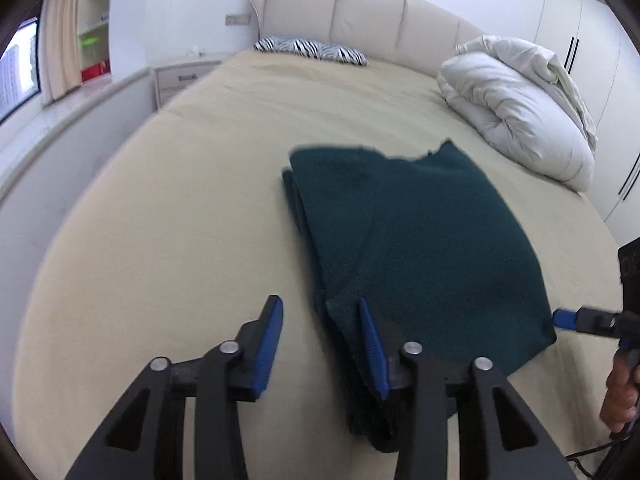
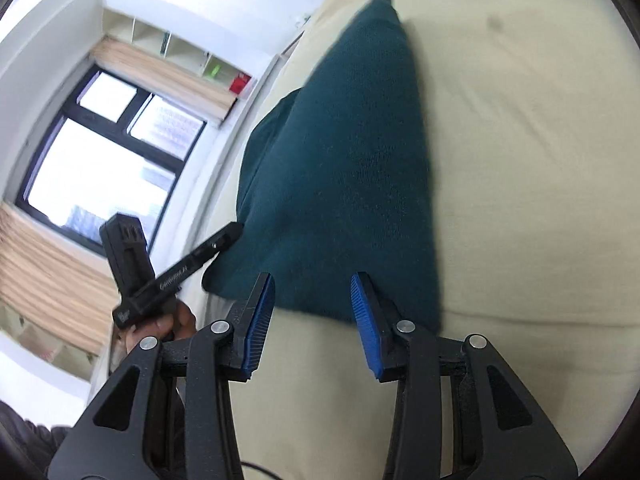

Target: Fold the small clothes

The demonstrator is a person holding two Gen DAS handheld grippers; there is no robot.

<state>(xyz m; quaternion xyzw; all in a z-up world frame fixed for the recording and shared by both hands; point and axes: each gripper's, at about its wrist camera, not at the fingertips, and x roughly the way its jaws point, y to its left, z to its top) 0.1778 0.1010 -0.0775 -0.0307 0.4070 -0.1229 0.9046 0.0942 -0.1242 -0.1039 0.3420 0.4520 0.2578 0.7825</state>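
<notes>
There is one green sweater, folded up, lying on one big bed. There are two grippers: the left gripper and the right gripper. Each gripper has two blue pads. On the bed there is one striped pillow and one puffy white blanket in a heap. Next to the bed there is one small table with drawers. There is one window with dark frames. One hand shows at the edge.
</notes>
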